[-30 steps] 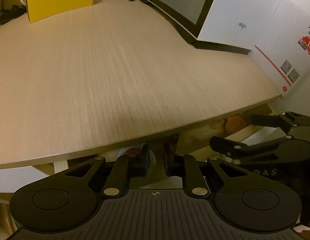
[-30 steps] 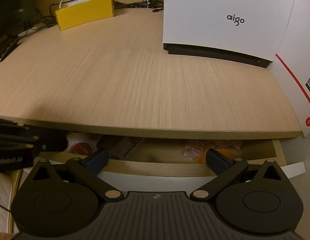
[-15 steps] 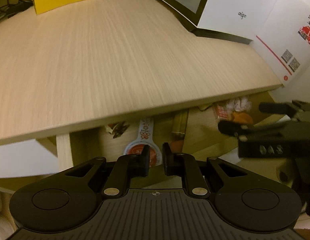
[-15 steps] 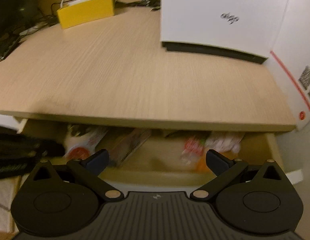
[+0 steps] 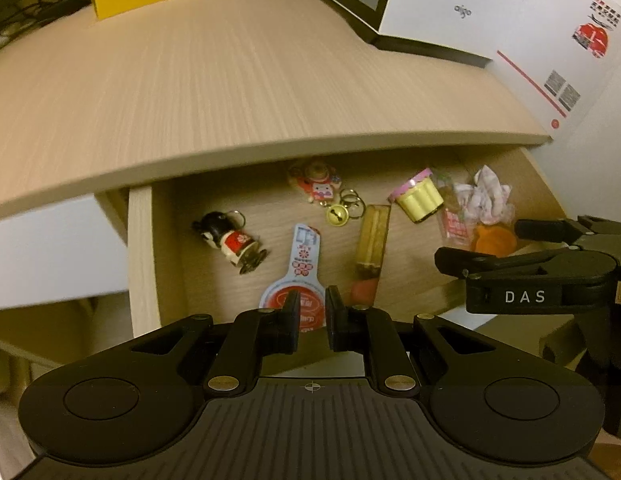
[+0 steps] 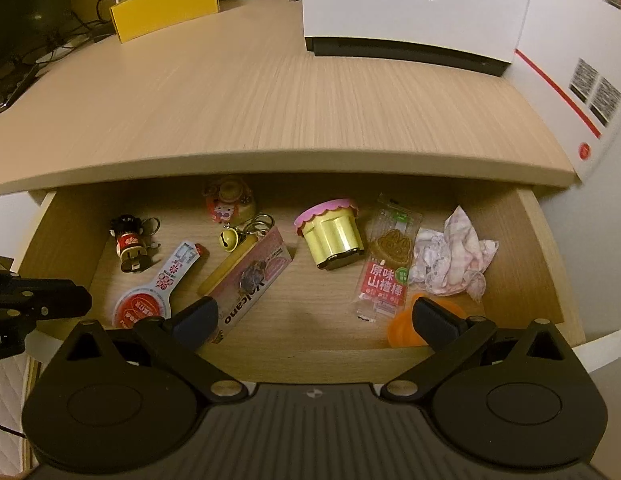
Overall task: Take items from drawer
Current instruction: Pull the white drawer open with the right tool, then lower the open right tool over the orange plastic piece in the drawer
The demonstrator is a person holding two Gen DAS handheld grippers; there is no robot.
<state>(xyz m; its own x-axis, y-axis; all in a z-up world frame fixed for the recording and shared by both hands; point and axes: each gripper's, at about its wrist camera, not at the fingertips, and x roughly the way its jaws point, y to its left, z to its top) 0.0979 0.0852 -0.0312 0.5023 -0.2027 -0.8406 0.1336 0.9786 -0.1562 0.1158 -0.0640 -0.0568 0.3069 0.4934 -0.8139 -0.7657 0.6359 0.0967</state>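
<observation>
The wooden drawer (image 6: 550,264) stands pulled out under the desktop (image 6: 270,100). Inside lie a small doll keychain (image 6: 128,242), a red-and-white sachet (image 6: 150,300), a cat charm with a bell (image 6: 228,238), a pink Volcano pack (image 6: 250,280), a yellow cup with a pink lid (image 6: 330,236), a red snack pack (image 6: 386,268), a crumpled cloth (image 6: 454,260) and an orange piece (image 6: 402,330). My right gripper (image 6: 312,312) hangs open over the drawer's front, holding nothing. My left gripper (image 5: 312,312) is shut above the front left, over the sachet (image 5: 300,276).
On the desktop stand a yellow box (image 6: 166,8), a white aigo box (image 6: 414,8) and a white carton with a red stripe (image 6: 570,80). Cables (image 6: 50,40) trail at the back left. The desktop's front edge overhangs the rear of the drawer.
The drawer has slid out from nearly closed to wide open, exposing its contents. Both grippers have drawn back and risen; their jaw openings look unchanged.
</observation>
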